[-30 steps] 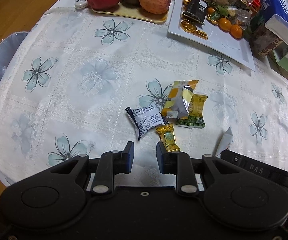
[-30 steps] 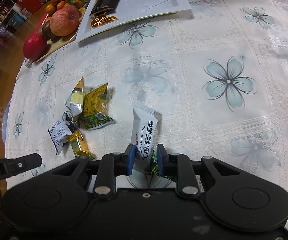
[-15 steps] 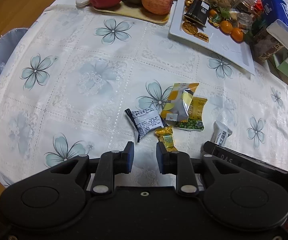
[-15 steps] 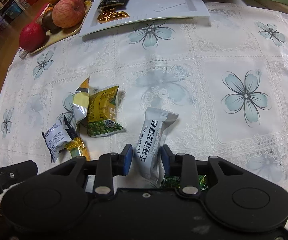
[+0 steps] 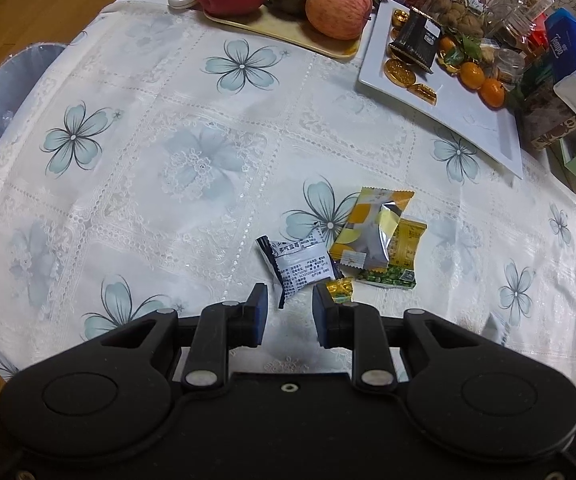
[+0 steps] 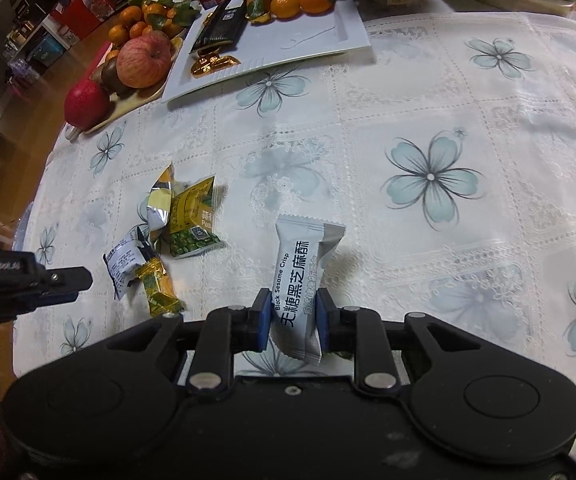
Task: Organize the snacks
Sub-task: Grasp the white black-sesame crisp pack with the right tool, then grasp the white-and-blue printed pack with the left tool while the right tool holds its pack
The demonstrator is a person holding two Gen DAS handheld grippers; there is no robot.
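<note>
The right tongs [image 6: 292,316] have just been closing and now pinch the white sesame pack [image 6: 302,276] near its lower end. Most of the pack sticks out beyond the pads, so it could swing or slip out on the way to the white tray [image 6: 328,46], because the wrapper is smooth and the grip is low on it. A small green wrapper [image 6: 342,355] shows just behind the right pad; whether it is also caught cannot be told, and it may be dragged along by accident.

The left tongs [image 5: 288,310] are partly open and hold nothing. They hang over the table [image 5: 191,184] above the loose pile. The corner of the blue-white pack [image 5: 302,266] lies just ahead of the gap between the pads, and the small gold candy [image 5: 340,290] is just beside the right pad. The yellow-silver pack [image 5: 368,236] lies on top of the yellow-green pack [image 5: 402,258], a little further away. If the left tongs close here, they may catch only a thin corner, or take two snacks together, since these touch each other.
</note>
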